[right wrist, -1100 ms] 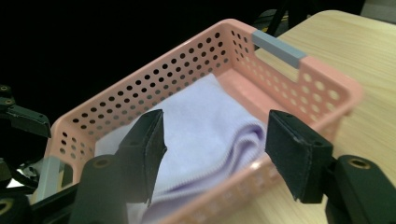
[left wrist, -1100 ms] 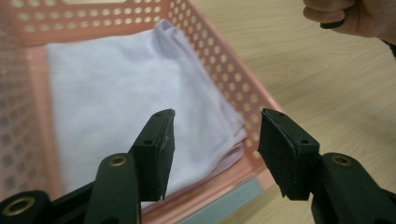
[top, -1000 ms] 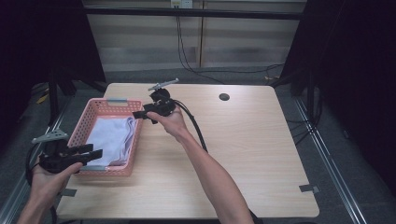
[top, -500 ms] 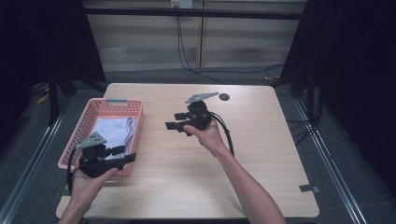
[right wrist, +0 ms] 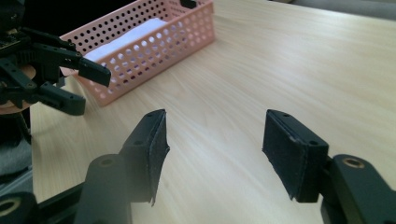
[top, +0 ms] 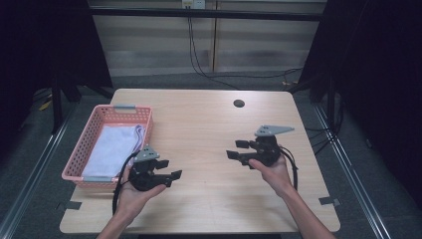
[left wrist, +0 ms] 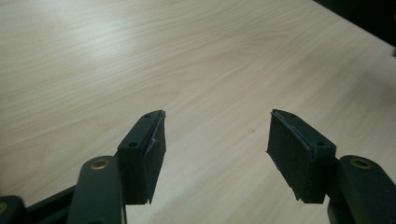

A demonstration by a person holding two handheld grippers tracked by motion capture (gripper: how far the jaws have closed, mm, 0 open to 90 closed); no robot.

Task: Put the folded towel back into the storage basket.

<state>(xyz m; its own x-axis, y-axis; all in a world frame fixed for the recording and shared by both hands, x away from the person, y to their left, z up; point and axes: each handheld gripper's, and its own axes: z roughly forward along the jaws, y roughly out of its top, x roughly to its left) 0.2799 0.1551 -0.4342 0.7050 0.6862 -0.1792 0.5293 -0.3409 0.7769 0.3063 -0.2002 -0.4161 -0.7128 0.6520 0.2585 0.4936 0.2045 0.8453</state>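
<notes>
A pink perforated basket (top: pixel 124 107) stands at the table's left, with a folded white cloth (top: pixel 117 144) lying in it. My left gripper (top: pixel 171 169) hovers just right of the basket's near corner and points right. Its jaws have just been opening, and there is only bare wood between them (left wrist: pixel 217 149). My right gripper (top: pixel 235 149) is over the right half of the table, pointing left, open and empty (right wrist: pixel 215 149). The right gripper view looks toward the basket (right wrist: pixel 154 51), the cloth (right wrist: pixel 140 30) and the left gripper (right wrist: pixel 86 88).
The wooden table (top: pixel 209 124) has a dark round cable hole (top: pixel 239 103) near its far edge. Dark floor and metal rails surround it. Cables trail from both grippers toward the person.
The left gripper moved right, from beside the basket's near end to over the table front. The right gripper swung right and nearer, away from the basket. The left jaws stand wider.
</notes>
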